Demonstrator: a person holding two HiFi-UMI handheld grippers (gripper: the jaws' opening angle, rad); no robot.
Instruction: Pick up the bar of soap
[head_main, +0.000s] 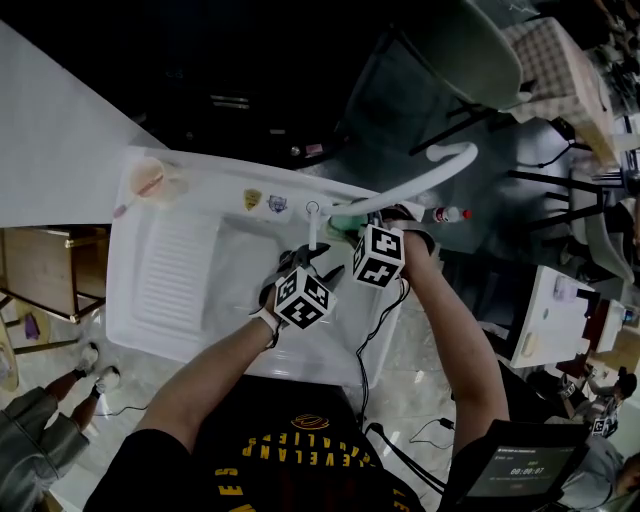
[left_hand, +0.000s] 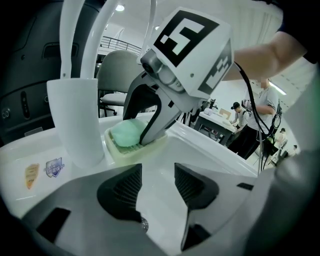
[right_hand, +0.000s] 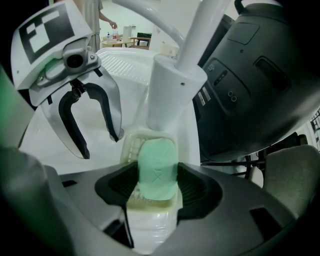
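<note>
A pale green bar of soap (right_hand: 157, 165) lies in a cream soap dish (right_hand: 131, 146) beside the white faucet base (right_hand: 172, 95). My right gripper (right_hand: 157, 182) has its dark pads pressed against both long sides of the bar, which still rests in the dish. The left gripper view shows this from the side: the right gripper (left_hand: 136, 129) straddles the soap (left_hand: 124, 134). My left gripper (left_hand: 158, 182) hangs open over the white basin with nothing between its pads. In the head view the left gripper (head_main: 312, 262) is just in front of the right gripper (head_main: 348, 228).
The white sink (head_main: 150, 330) has a ribbed drainboard (head_main: 175, 270) at its left and a curved faucet (head_main: 440, 165) arching over the right side. A clear cup (head_main: 150, 182) stands on the back left corner. A small bottle (head_main: 450, 214) lies beyond the sink.
</note>
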